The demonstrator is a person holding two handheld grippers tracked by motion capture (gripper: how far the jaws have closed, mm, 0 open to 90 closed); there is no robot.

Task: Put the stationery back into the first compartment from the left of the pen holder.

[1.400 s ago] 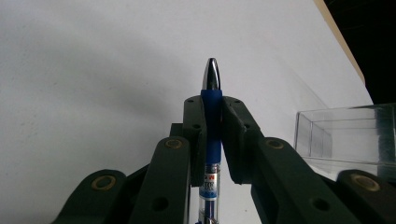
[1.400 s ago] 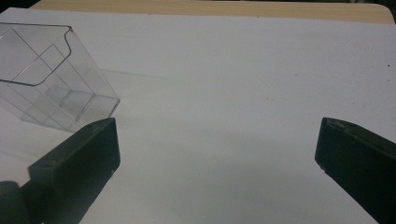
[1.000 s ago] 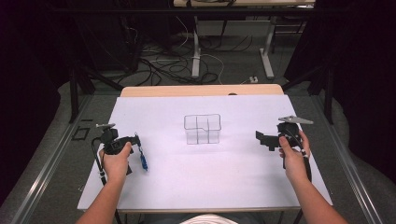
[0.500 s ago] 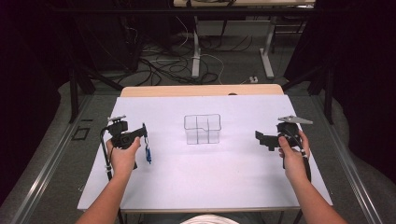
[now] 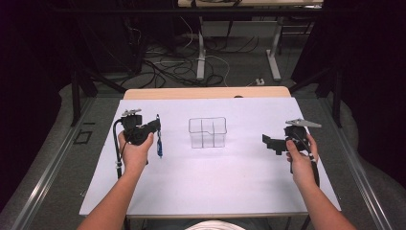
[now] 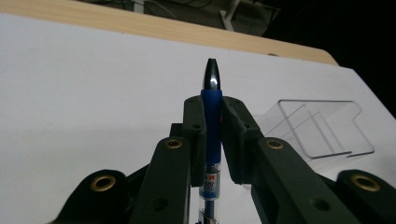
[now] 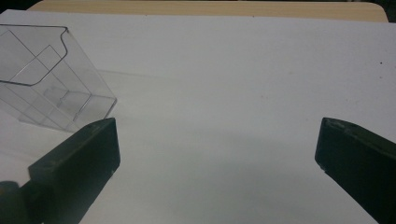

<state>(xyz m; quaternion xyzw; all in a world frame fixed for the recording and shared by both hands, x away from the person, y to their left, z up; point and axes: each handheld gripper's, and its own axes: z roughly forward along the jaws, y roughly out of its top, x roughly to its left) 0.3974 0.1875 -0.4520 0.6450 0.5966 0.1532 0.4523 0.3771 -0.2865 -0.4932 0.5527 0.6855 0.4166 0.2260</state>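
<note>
Blue pen (image 6: pixel 211 112) with silver tip, clamped in left hand-held gripper (image 6: pixel 213 116)

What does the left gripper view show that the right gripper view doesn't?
Left gripper view alone: the left gripper with its jaws shut on a blue pen, silver tip pointing up past them. Right gripper view alone: the right gripper with its jaws wide apart and nothing between them. Both: the clear organizer standing on the white table, with the wooden edge beyond.
</note>
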